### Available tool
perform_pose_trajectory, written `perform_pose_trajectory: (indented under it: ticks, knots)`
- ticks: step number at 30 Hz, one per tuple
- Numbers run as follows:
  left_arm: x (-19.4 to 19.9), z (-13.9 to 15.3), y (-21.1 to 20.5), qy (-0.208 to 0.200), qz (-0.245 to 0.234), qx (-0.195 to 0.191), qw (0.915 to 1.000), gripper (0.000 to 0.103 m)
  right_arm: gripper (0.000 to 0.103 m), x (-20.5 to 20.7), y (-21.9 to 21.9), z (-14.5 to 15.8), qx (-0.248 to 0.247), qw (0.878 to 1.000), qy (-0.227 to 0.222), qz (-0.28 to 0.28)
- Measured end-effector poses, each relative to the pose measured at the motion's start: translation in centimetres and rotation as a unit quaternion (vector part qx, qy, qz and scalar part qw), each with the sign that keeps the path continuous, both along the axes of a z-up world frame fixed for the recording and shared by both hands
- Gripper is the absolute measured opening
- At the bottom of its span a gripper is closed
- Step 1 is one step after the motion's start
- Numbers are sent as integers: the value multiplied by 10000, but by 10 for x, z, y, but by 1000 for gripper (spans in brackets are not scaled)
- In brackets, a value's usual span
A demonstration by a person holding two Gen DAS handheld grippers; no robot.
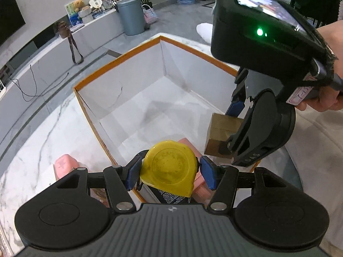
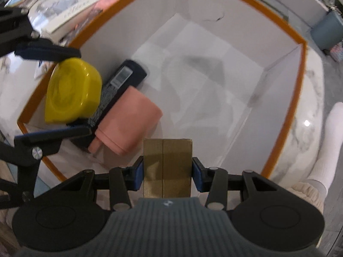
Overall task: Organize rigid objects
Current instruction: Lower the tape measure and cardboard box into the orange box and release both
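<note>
My left gripper [image 1: 169, 172] is shut on a yellow tape measure [image 1: 168, 168] and holds it over the near corner of a white box with an orange rim [image 1: 120, 61]. In the right wrist view the tape measure [image 2: 71, 91] hangs above a black barcoded item [image 2: 123, 81] and a pink case [image 2: 128, 121] lying inside the box [image 2: 299, 98]. My right gripper [image 2: 167, 173] is shut on a gold-brown cardboard box [image 2: 167, 168], held over the box's near edge. It also shows in the left wrist view [image 1: 221, 133] with the right gripper [image 1: 233, 128].
The box stands on a white marble table [image 1: 38, 141]. A pink item [image 1: 64, 165] lies outside the box at the left. Booklets [image 2: 64, 10] lie beyond the box rim. A person's socked foot [image 2: 330, 141] is at the right.
</note>
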State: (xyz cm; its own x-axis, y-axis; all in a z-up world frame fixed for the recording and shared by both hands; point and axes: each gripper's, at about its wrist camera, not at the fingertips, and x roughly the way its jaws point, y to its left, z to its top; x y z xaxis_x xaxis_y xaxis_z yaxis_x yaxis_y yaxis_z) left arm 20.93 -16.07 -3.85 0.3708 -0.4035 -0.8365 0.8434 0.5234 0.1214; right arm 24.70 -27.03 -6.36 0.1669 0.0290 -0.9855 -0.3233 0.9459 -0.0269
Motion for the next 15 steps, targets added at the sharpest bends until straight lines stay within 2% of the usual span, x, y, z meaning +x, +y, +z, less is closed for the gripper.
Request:
perform_pose_trajectory:
  ticks: [9, 13, 15]
  knots:
    - [3, -7, -3, 181, -24, -16, 9998, 68, 46, 11, 2, -18, 137, 9988, 464, 24]
    - [5, -8, -3, 207, -19, -14, 9998, 68, 51, 15, -2, -8, 323, 9991, 278, 24]
    - [7, -9, -3, 180, 12, 25, 9998, 68, 50, 18, -3, -3, 378, 9991, 169, -31]
